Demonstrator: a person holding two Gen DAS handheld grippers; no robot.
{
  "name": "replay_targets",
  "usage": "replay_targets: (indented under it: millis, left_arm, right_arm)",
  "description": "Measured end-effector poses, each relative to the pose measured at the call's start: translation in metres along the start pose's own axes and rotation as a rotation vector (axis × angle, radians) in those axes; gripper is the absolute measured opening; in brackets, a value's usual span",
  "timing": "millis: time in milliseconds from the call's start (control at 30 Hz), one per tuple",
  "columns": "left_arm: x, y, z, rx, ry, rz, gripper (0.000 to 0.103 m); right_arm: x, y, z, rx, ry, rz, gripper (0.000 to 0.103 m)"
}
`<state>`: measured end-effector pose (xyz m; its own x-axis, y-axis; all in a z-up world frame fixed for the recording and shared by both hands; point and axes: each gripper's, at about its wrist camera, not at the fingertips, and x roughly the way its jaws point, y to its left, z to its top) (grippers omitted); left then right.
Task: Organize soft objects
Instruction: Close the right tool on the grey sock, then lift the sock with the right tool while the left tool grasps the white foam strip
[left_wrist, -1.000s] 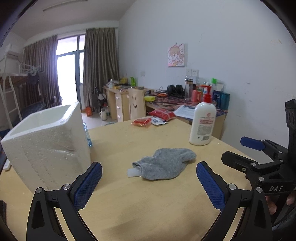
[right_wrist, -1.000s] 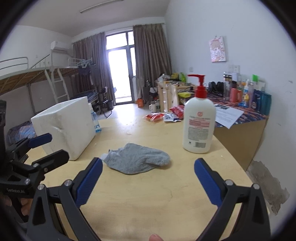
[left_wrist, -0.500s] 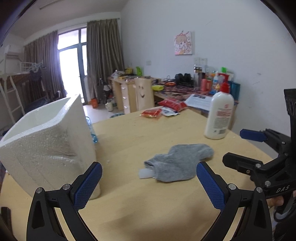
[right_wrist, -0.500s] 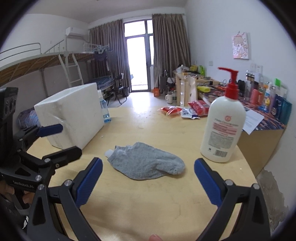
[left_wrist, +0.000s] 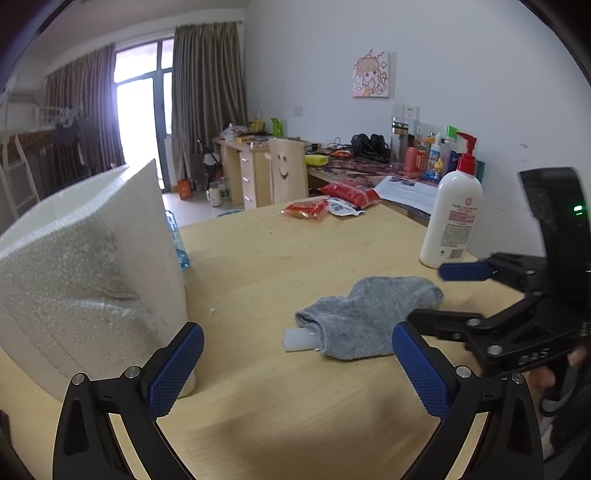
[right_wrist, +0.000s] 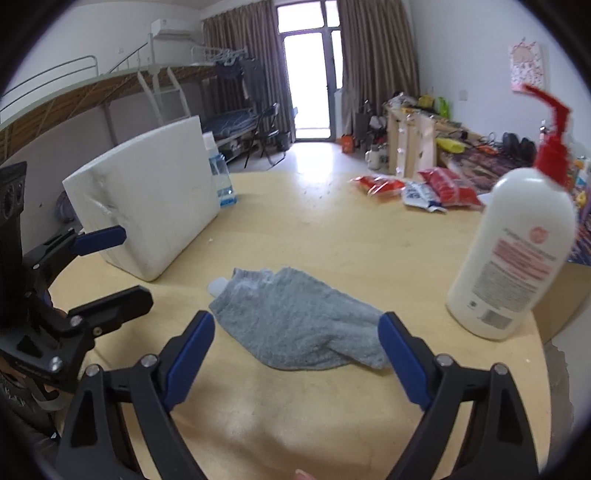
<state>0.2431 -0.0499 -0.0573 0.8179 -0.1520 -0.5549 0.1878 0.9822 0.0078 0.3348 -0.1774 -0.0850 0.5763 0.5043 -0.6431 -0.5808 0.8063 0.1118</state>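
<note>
On the round wooden table (right_wrist: 332, 251) a grey sock (right_wrist: 299, 332) lies flat with a white tube (right_wrist: 218, 286) poking from its cuff, between the foam box (right_wrist: 147, 206) and the lotion pump bottle (right_wrist: 517, 254). Right gripper (right_wrist: 295, 350) straddles the sock, spread wide and empty, likely lining up a grab; left gripper (left_wrist: 295, 365) waits alongside, equally released, probably to steady the cuff

The round, light wooden surface (right_wrist: 332, 240) carries a gray sock (right_wrist: 299, 325) near its front edge, a white foam box (right_wrist: 147, 206) toward the left edge, a lotion pump bottle (right_wrist: 517, 251) by the right edge, and red snack packets (right_wrist: 413, 186) at the far edge.
</note>
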Motion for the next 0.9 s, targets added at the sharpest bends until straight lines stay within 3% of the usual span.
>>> replay_targets:
  millis: [200, 300, 400, 467, 667, 900]
  left_arm:
    - [0.004, 0.004, -0.001, -0.033, 0.020, -0.027, 0.102]
    - [0.006, 0.004, -0.002, -0.037, 0.026, -0.031, 0.102]
    - [0.007, 0.004, -0.001, -0.043, 0.032, -0.041, 0.102]
    - [0.008, 0.006, -0.002, -0.050, 0.035, -0.043, 0.102]
    - [0.007, 0.007, -0.003, -0.054, 0.038, -0.040, 0.102]
    - [0.004, 0.011, -0.001, -0.074, 0.041, -0.045, 0.102]
  right_arm:
    - [0.021, 0.002, 0.000, -0.013, 0.075, 0.048, 0.092]
    - [0.029, 0.002, -0.001, -0.016, 0.115, 0.054, 0.086]
    - [0.036, 0.001, -0.003, -0.013, 0.154, 0.036, 0.066]
    - [0.041, -0.003, -0.005, 0.000, 0.179, 0.014, 0.047]
    - [0.038, 0.002, -0.008, -0.022, 0.182, -0.007, 0.012]
    - [0.017, -0.001, -0.007, 0.013, 0.124, -0.004, 0.008]
